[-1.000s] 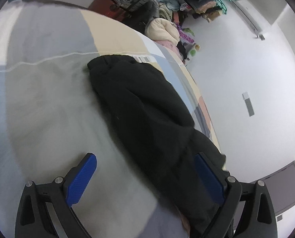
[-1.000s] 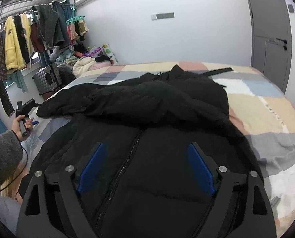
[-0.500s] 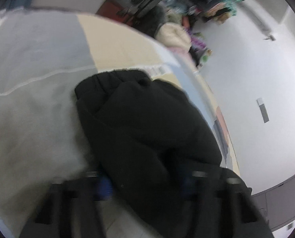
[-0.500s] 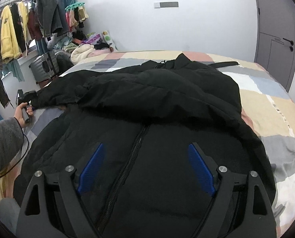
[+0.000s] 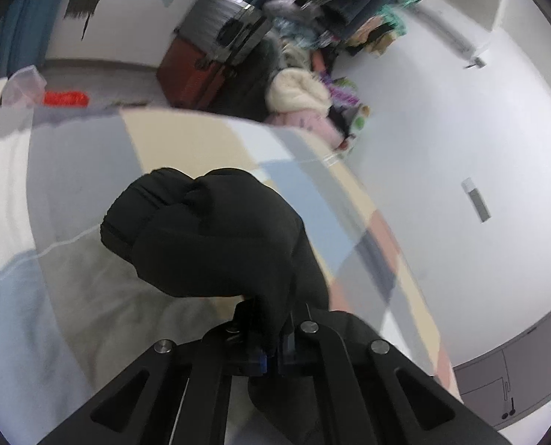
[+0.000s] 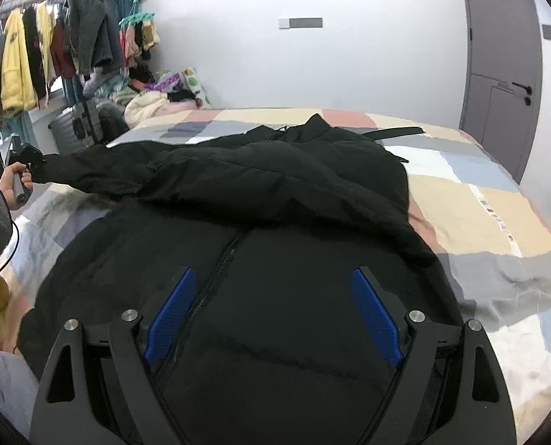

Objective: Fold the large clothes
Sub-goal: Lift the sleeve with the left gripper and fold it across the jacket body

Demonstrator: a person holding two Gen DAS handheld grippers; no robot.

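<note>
Big black padded jacket (image 6: 275, 200) spread across a bed with a patchwork quilt (image 6: 498, 215) in beige, grey, pale blue and pink blocks. Matte puffy fabric; front zip (image 6: 216, 270) runs up the middle of the near panel. One half is already folded over the body, forming a thick ridge across the middle. A black strap (image 6: 398, 132) pokes out at the far side.

Left gripper (image 5: 271, 356) is clamped tight on the black sleeve end (image 5: 208, 230), the fabric bunched and lifted clear of the quilt. From the right wrist view, the same sleeve is stretched out to the left edge, where the person's hand (image 6: 14, 181) in a grey cuff holds the tool.

Right gripper (image 6: 271, 315) hovers over the jacket's near panel, blue pads wide apart, nothing pinched between them.

Hard to see: left gripper's pads are mostly buried under fabric. The left wrist view is motion-blurred, so the suitcases (image 5: 220, 37) and clothes pile behind are smeared. The jacket's near hem is cut off behind the right gripper body.
</note>
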